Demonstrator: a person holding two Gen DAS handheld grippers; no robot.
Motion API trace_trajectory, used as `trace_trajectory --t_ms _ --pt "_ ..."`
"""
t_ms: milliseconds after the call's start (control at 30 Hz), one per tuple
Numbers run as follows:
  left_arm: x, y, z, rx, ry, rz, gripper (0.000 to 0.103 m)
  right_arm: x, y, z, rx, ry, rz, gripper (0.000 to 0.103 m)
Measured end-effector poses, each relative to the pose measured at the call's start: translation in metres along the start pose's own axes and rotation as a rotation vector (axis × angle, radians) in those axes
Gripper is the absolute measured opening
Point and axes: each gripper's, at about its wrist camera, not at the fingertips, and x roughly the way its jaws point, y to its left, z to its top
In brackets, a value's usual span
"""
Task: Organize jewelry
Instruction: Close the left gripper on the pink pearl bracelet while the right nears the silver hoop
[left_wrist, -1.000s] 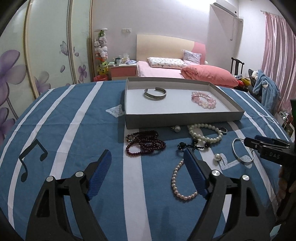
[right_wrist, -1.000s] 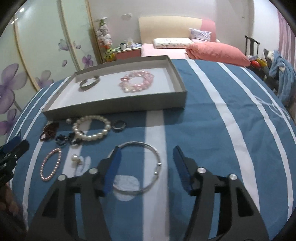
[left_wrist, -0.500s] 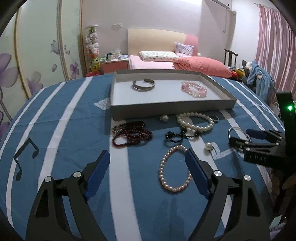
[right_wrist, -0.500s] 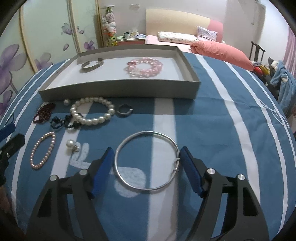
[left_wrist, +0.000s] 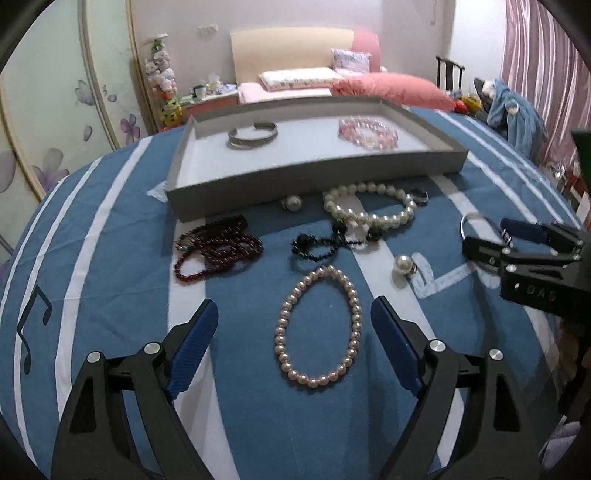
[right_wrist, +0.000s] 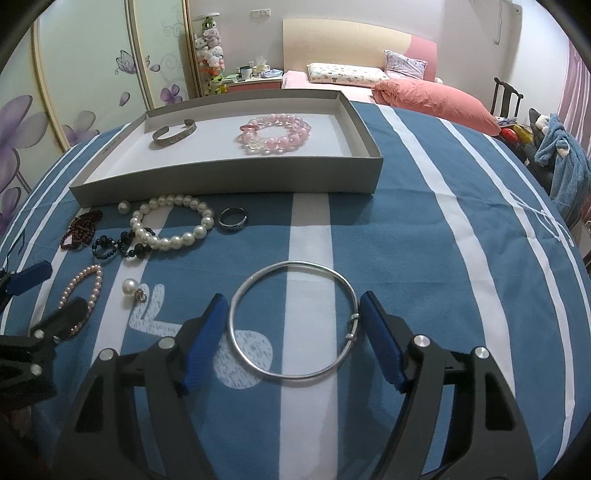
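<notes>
Right wrist view: the right gripper (right_wrist: 291, 332) has its blue-padded fingers (right_wrist: 207, 339) spread apart on either side of a thin silver bangle (right_wrist: 293, 319), which lies flat on the blue-and-white striped cloth (right_wrist: 424, 258). The bangle's clasp sits just beside the right pad; whether either pad touches the metal cannot be told. Beyond it, near the grey tray (right_wrist: 229, 182), lie a dark ring (right_wrist: 232, 219), a white pearl bracelet (right_wrist: 171, 221), a black bead bracelet (right_wrist: 118, 245), a dark red bead bracelet (right_wrist: 77, 229) and a loose pearl earring (right_wrist: 131, 288). Inside the tray rest a silver cuff (right_wrist: 171, 134) and a pink bead bracelet (right_wrist: 275, 133), well apart.

Left wrist view: the left gripper (left_wrist: 295, 343) is likewise spread wide, its fingers flanking a small pink pearl bracelet (left_wrist: 317, 326) that lies flat on the cloth between them, touching neither pad. The bracelet's near arc lies between the fingers, and its far arc extends past the fingertips. At the right edge, the other gripper's fingers straddle the bangle.
</notes>
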Motion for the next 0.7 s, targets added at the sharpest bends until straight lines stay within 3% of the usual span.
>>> trace_trajectory --t_ms 367,533,700 --pt "0.002 0.029 -0.002 -0.048 0.021 0.090 0.082 -0.002 0.007 -0.002 -0.035 0.000 0.024 0.071" --pt "-0.002 0.036 -0.005 -0.082 0.019 0.058 0.080 -0.002 0.008 -0.002 -0.038 0.001 0.026 0.072" --pt "-0.011 0.044 -0.004 -0.103 -0.008 0.048 0.067 -0.002 0.008 -0.003 -0.038 0.001 0.026 0.072"
